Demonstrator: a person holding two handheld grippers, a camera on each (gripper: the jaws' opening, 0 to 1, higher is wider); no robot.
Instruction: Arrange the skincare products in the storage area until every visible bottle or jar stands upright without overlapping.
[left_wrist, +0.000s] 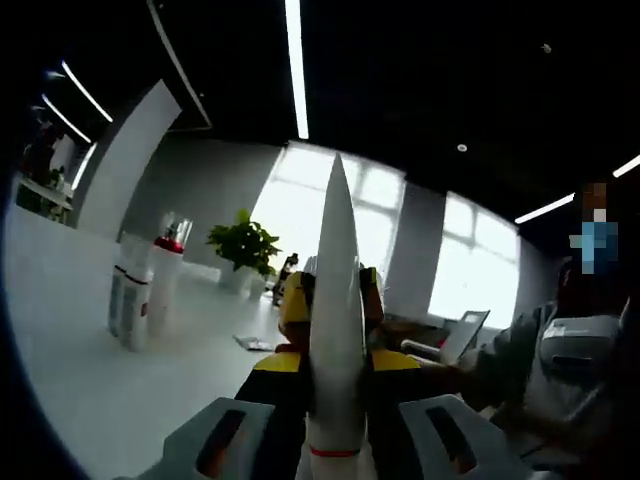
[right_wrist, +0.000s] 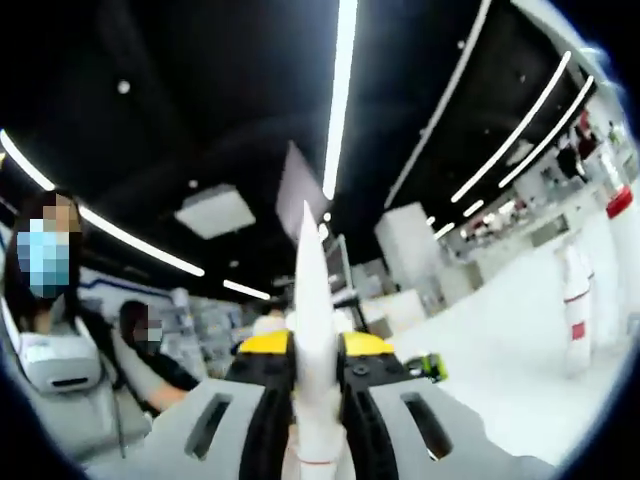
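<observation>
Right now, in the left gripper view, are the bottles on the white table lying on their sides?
No, the bottles stand upright together on the white table.
</observation>
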